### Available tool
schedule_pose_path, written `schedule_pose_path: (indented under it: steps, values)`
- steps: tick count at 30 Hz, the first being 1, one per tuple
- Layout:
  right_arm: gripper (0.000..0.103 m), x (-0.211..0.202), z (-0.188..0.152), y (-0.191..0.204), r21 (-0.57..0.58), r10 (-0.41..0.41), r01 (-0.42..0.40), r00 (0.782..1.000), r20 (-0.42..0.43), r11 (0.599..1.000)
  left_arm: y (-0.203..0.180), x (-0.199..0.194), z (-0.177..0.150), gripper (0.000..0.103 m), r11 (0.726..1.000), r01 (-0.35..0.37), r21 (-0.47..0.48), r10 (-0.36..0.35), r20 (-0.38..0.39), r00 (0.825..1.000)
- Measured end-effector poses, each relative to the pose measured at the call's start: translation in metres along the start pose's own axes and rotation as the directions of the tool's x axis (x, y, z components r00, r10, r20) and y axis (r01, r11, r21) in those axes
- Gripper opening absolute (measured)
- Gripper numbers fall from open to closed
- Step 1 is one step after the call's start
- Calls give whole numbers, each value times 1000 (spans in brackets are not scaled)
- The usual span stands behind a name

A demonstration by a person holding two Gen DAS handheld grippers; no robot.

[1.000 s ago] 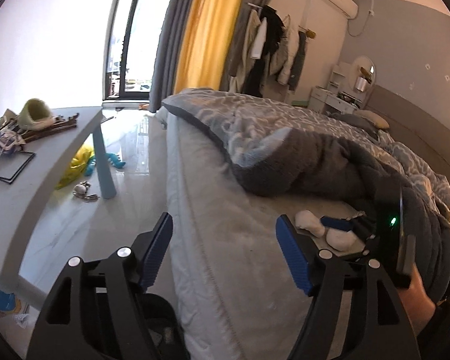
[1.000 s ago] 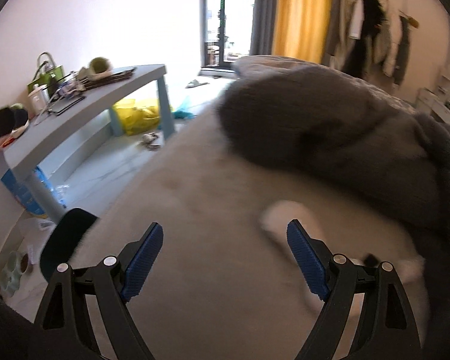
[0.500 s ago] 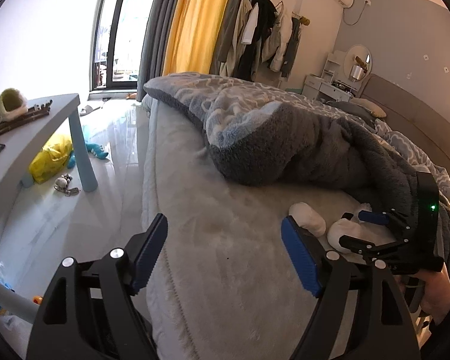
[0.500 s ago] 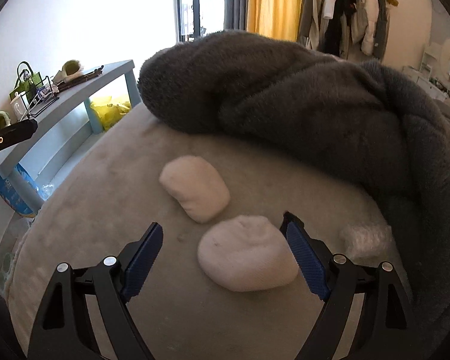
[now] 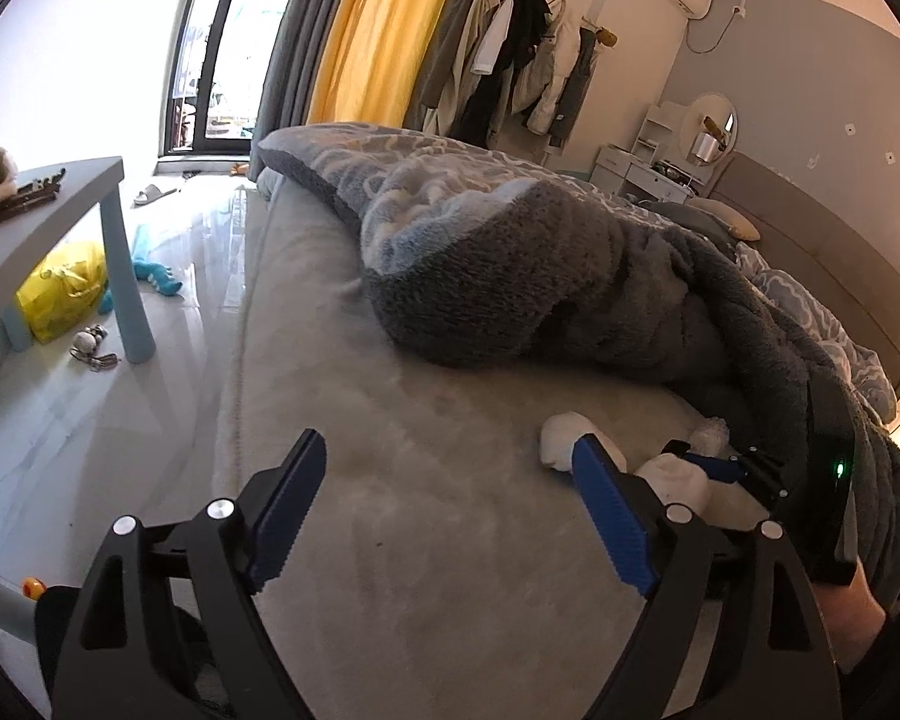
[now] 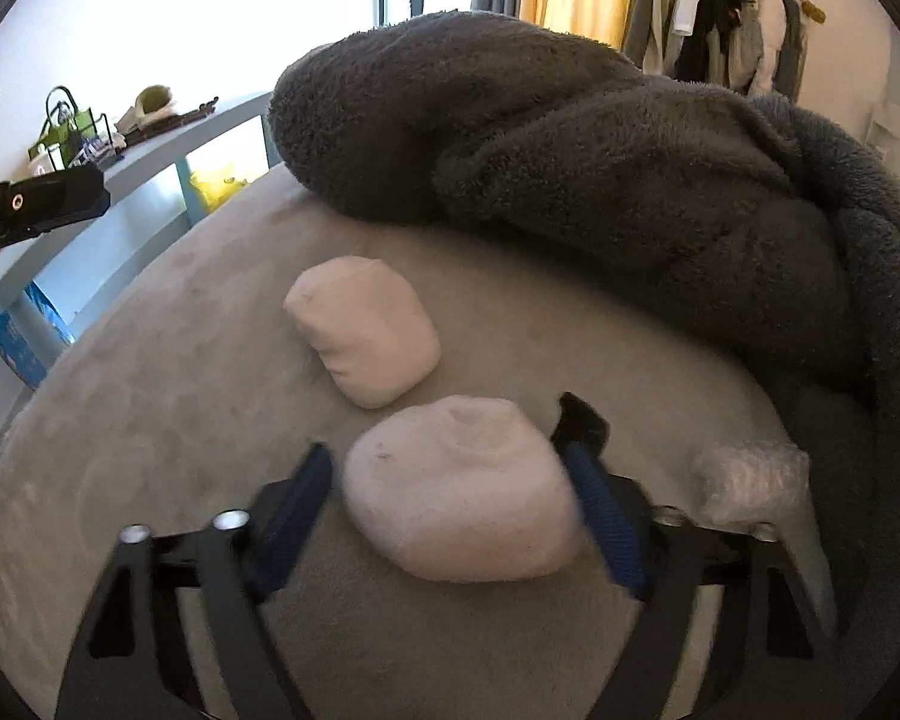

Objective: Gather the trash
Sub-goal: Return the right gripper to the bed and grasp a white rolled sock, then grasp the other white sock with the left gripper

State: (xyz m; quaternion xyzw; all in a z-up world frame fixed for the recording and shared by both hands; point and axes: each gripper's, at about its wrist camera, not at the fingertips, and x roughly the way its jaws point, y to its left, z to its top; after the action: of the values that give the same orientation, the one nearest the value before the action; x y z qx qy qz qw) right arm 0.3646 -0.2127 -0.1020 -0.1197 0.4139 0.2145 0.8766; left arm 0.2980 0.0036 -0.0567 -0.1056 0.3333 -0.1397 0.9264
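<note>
Two white crumpled wads lie on the grey bed sheet (image 6: 150, 420). The farther wad (image 6: 363, 336) (image 5: 561, 438) lies free. The nearer wad (image 6: 459, 486) (image 5: 672, 480) sits between the blue pads of my right gripper (image 6: 450, 438) (image 5: 708, 465), whose jaws are closing. The right pad is at its side, while a small gap shows at the left pad. A clear crumpled plastic piece (image 6: 750, 480) (image 5: 711, 435) lies just right of that gripper. My left gripper (image 5: 447, 444) hovers over bare sheet to the left of the wads, its jaws opening with nothing between them.
A thick grey fleece blanket (image 6: 600, 150) (image 5: 510, 276) is heaped behind the wads. Left of the bed stands a light blue table (image 5: 60, 222) with a yellow bag (image 5: 60, 294) under it. Small items lie scattered on the shiny floor (image 5: 168, 360). Coats (image 5: 510, 48) hang on the far wall.
Both grippers came down toward the bed. The right one moved over the two wads and narrowed its jaws around the nearer one. The left jaws spread wider.
</note>
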Motion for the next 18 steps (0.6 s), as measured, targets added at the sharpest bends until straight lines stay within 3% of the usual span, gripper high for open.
schedule_pose_path:
  steps: [9, 18]
  values:
    - [69, -24, -4, -9, 40, -22, 20, 999, 49, 999, -29, 22, -3, 91, 998, 10, 63, -9, -20, 1000]
    - [67, -59, -20, -57, 306, -21, -21, 991, 132, 952, -57, 45, -3, 94, 985, 16, 172, -12, -23, 1000]
